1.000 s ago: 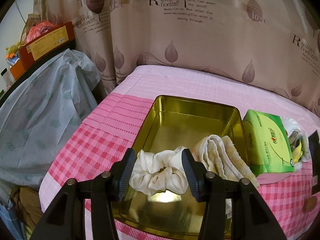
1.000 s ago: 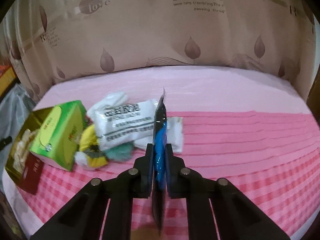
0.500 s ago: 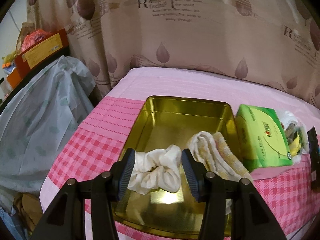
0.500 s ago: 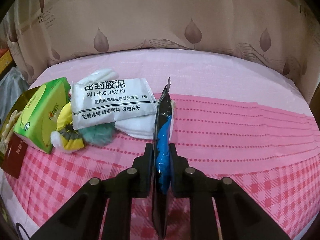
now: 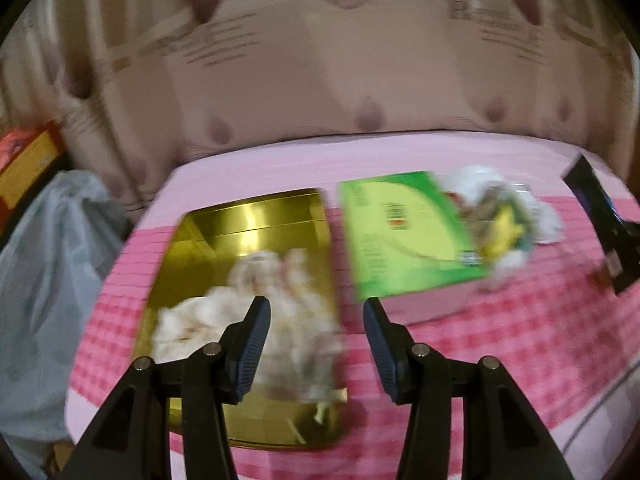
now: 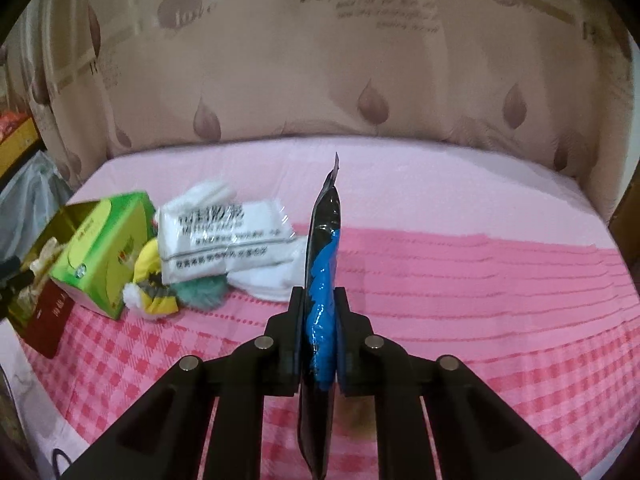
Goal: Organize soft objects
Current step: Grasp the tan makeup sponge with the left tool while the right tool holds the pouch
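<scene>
Left wrist view is showing the left gripper [image 5: 316, 320] hanging with its jaws spread wide and nothing between them, above the right edge of the gold tin [image 5: 256, 220] that is sitting on the pink checked cloth [image 5: 520, 340]. Inside the tin, a cream scrunchie [image 5: 188, 328] and a folded pale towel [image 5: 288, 292] are lying side by side, both blurred. Just right of the tin, a green tissue pack [image 5: 404, 236] is lying flat, and a small heap of soft things is crowding its far side, including a yellow plush toy [image 5: 504, 232]. Right wrist view is showing the right gripper [image 6: 320, 312] with its jaws closing on a flat black and blue pouch [image 6: 324, 276], pinching it edge-on so it is standing upright above the cloth. To its left, a white printed packet [image 6: 216, 240] is lying on top of white folded cloth [image 6: 272, 280], with a teal fluffy ball [image 6: 200, 292] tucked under its near edge. Behind everything, a beige leaf-print curtain [image 6: 320, 80] is hanging.
</scene>
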